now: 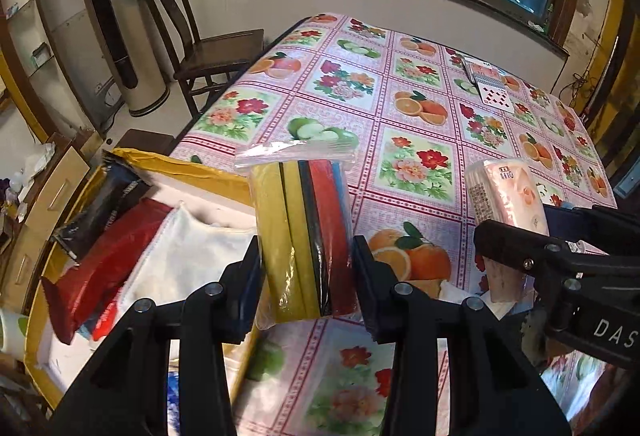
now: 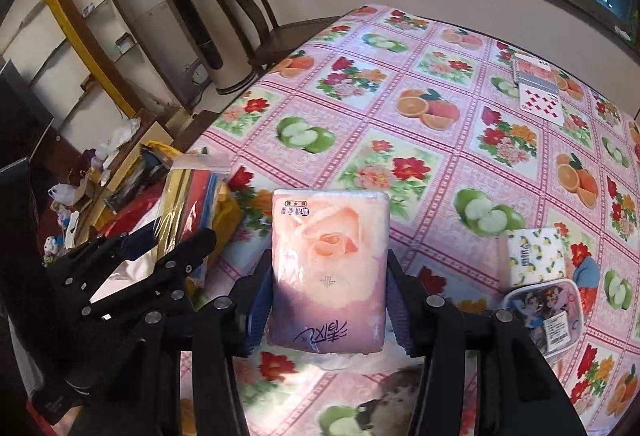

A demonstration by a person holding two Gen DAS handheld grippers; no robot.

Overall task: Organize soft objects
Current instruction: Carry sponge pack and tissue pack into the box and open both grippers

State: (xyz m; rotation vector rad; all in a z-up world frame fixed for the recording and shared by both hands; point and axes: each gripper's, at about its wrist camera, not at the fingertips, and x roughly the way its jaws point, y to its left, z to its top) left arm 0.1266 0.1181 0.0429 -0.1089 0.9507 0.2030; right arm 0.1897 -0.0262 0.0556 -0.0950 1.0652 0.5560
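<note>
My left gripper [image 1: 308,268] is shut on a clear bag of sponges [image 1: 304,236] in yellow, black, red and blue, held upright over the table's left edge beside the yellow box [image 1: 192,172]. My right gripper [image 2: 328,296] is shut on a pink tissue pack [image 2: 328,268] printed with a rose, lifted above the tablecloth. In the left wrist view the tissue pack [image 1: 508,200] and right gripper [image 1: 516,248] sit to the right. In the right wrist view the sponge bag [image 2: 192,204] and left gripper [image 2: 168,256] show at the left.
The yellow box holds a white cloth [image 1: 188,252], a red pack [image 1: 104,268] and a black packet [image 1: 104,204]. A lemon-print tissue pack [image 2: 536,256] and a lidded plastic box [image 2: 548,312] lie at the right. Playing cards [image 2: 540,92] lie far back. A wooden chair [image 1: 200,48] stands beyond the table.
</note>
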